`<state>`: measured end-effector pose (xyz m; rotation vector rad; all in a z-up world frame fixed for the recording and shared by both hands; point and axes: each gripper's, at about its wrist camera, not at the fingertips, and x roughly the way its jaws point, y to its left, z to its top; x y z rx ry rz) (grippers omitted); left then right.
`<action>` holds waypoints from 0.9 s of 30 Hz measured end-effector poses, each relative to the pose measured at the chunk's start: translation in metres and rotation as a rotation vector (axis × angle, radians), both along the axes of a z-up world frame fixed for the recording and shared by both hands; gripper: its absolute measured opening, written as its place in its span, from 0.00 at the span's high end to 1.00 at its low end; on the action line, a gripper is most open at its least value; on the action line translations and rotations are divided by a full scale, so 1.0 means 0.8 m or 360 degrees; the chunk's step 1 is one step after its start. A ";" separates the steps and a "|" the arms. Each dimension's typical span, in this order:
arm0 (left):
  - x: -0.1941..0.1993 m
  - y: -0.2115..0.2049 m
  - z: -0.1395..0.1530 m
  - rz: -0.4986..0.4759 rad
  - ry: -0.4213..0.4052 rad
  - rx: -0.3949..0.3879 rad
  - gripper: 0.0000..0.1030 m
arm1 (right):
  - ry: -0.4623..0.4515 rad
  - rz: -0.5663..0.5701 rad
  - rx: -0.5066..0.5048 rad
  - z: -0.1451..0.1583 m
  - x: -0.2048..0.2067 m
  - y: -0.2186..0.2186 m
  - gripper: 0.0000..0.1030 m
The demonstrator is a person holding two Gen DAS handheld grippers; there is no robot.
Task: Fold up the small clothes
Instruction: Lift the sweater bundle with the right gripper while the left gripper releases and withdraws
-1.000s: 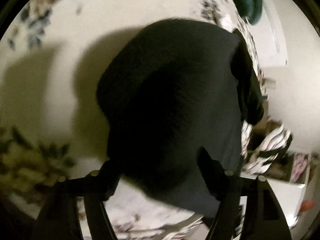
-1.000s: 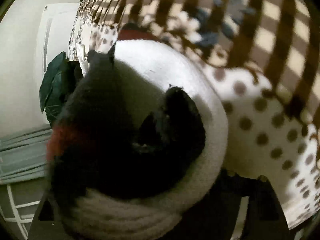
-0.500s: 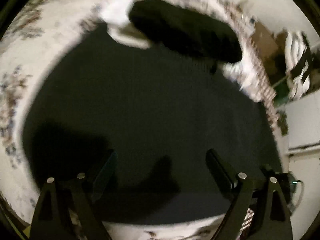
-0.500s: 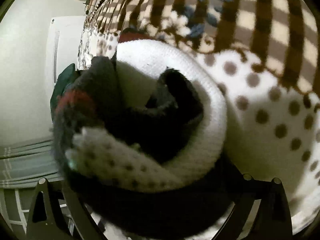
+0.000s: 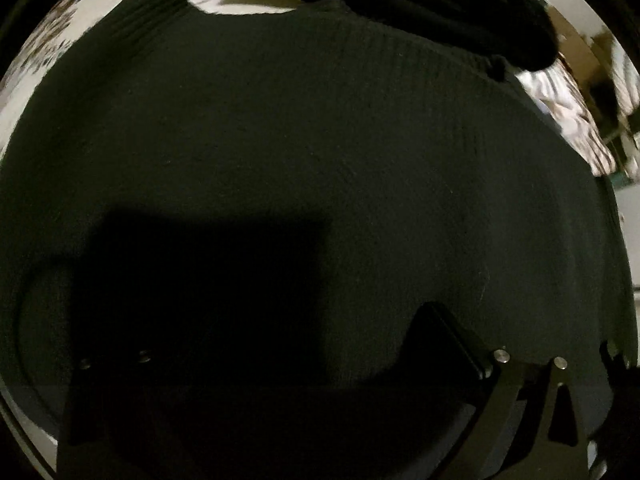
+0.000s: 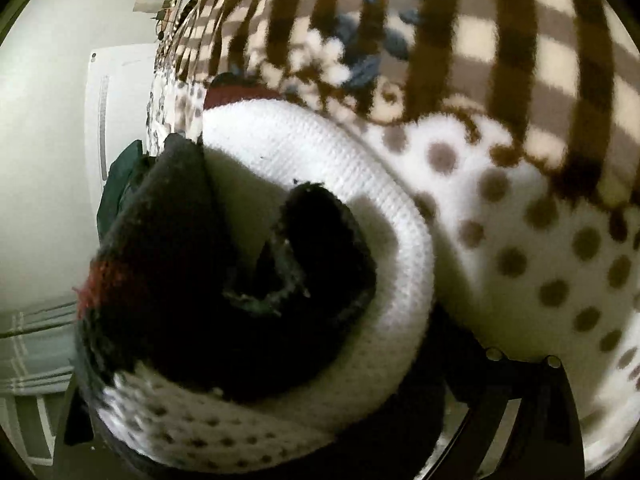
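Under the left claw a black knitted garment lies spread flat and fills almost the whole view; the claw's jaws are opening wide above it, with nothing pinched between them, its right finger dark against the knit and the left one lost in shadow. Beyond the garment's far ribbed edge, another black piece lies on a pale flower-print bedsheet.

The right claw stands wide too, a heap of clothes bulging close between its fingers; whether the pads touch it cannot be told. Nearest in the heap is a dotted white cloth, then black fabric with a red patch, then a white knit. Behind the heap spreads a brown checked and spotted blanket.
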<state>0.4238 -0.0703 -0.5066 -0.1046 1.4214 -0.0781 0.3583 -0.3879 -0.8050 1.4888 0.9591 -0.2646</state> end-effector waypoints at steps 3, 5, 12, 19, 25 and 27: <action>-0.002 -0.001 0.006 -0.0006 0.0006 0.0015 0.00 | 0.0038 -0.0016 -0.0084 0.011 -0.010 0.001 0.33; -0.006 0.001 0.010 -0.0023 -0.0015 0.0020 0.00 | 0.0053 -0.0024 -0.0160 0.026 -0.006 0.006 0.38; -0.025 0.023 0.016 -0.0102 -0.0011 -0.0004 0.00 | 0.0031 0.0204 -0.0741 0.124 0.036 0.055 0.47; -0.046 0.103 0.061 0.0105 0.0029 -0.0248 0.00 | -0.0128 0.0641 -0.1395 0.232 0.110 0.174 0.48; -0.087 0.248 0.125 0.0437 -0.0064 -0.0399 0.00 | -0.0340 0.1315 -0.1924 0.270 0.158 0.375 0.48; -0.095 0.293 0.136 0.0546 -0.0107 -0.0363 0.00 | -0.0422 0.1559 -0.2041 0.255 0.162 0.454 0.48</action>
